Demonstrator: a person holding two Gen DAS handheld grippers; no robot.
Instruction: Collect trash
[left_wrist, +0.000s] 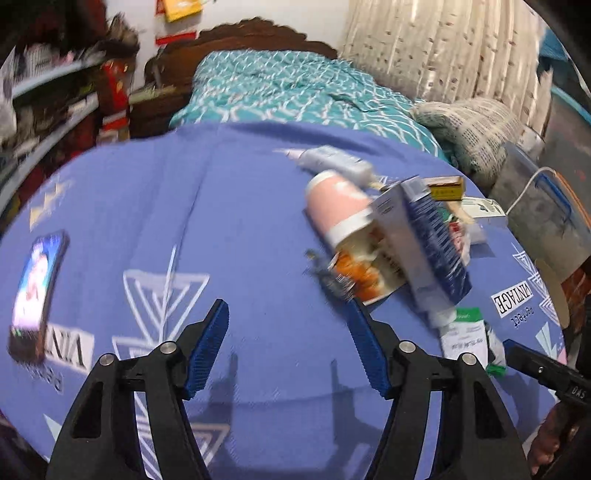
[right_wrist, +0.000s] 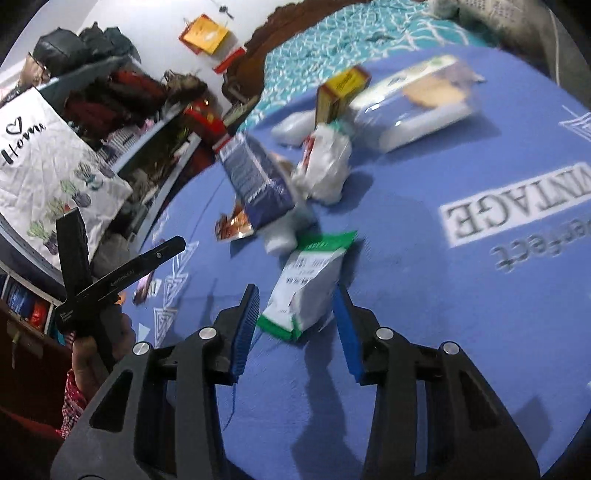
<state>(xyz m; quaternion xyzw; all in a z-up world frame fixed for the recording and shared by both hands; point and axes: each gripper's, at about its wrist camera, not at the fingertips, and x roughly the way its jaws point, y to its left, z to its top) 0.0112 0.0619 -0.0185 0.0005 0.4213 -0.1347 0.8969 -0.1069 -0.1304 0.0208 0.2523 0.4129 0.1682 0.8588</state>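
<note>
A heap of trash lies on the blue bedsheet (left_wrist: 221, 221): a pink tub (left_wrist: 336, 206), a blue-and-white carton (left_wrist: 432, 243), an orange snack packet (left_wrist: 362, 277), a white tube (left_wrist: 332, 162) and a yellow box (left_wrist: 447, 188). My left gripper (left_wrist: 288, 314) is open over bare sheet, its right finger close to the orange packet. My right gripper (right_wrist: 295, 295) is open around the near end of a green-and-white packet (right_wrist: 306, 280), which lies flat on the sheet; the pads are close beside it. Beyond it lie the carton (right_wrist: 255, 181), a crumpled white bag (right_wrist: 325, 166) and the yellow box (right_wrist: 340, 92).
A phone (left_wrist: 35, 291) with a lit screen lies on the sheet at far left. A teal blanket (left_wrist: 277, 92) and wooden headboard (left_wrist: 251, 33) are behind. Cluttered shelves (left_wrist: 48, 110) stand on the left, a curtain (left_wrist: 443, 48) at right. A hand (right_wrist: 92, 354) holds the other gripper.
</note>
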